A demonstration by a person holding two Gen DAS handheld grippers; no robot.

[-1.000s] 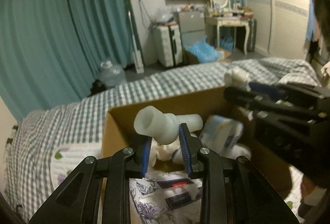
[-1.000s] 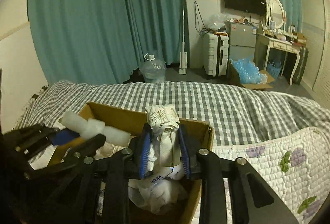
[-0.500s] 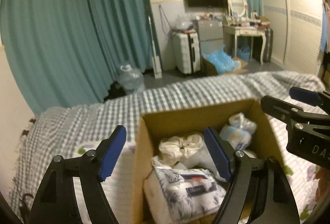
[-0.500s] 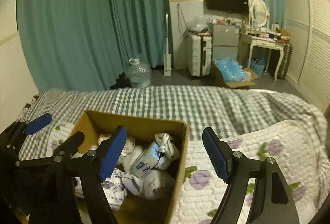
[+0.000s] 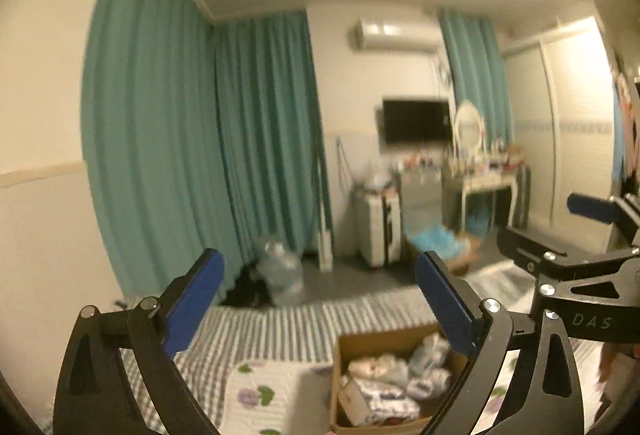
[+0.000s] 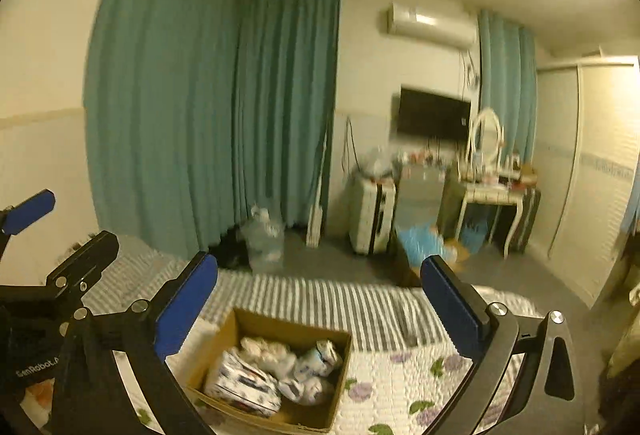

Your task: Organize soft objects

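Note:
A brown cardboard box (image 6: 289, 323) sits on the bed, low in both views. Inside lie a patterned tissue pack (image 6: 244, 387), white bundled cloth pieces (image 6: 272, 349) and a blue-white pack (image 6: 325, 354). In the left wrist view the box (image 5: 378, 342) shows partly behind my right finger. My left gripper (image 5: 320, 267) hangs well above the box, its jaws opening wide with nothing between them. My right gripper (image 6: 319, 267) is equally high, jaws opening and empty. Each gripper appears at the edge of the other's view, the right gripper (image 5: 560, 227) and the left gripper (image 6: 60, 231).
The bed carries a grey check blanket (image 6: 320, 299) and a flowered quilt (image 6: 400, 375). Beyond it stand teal curtains (image 6: 200, 115), a big water bottle (image 6: 264, 239), a white suitcase (image 6: 372, 219), a dressing table (image 6: 492, 191) and a wardrobe (image 6: 592, 175).
Both grippers let go of the white soft pieces they held over the box, opened wide and rose well above it. The pieces now lie in the box.

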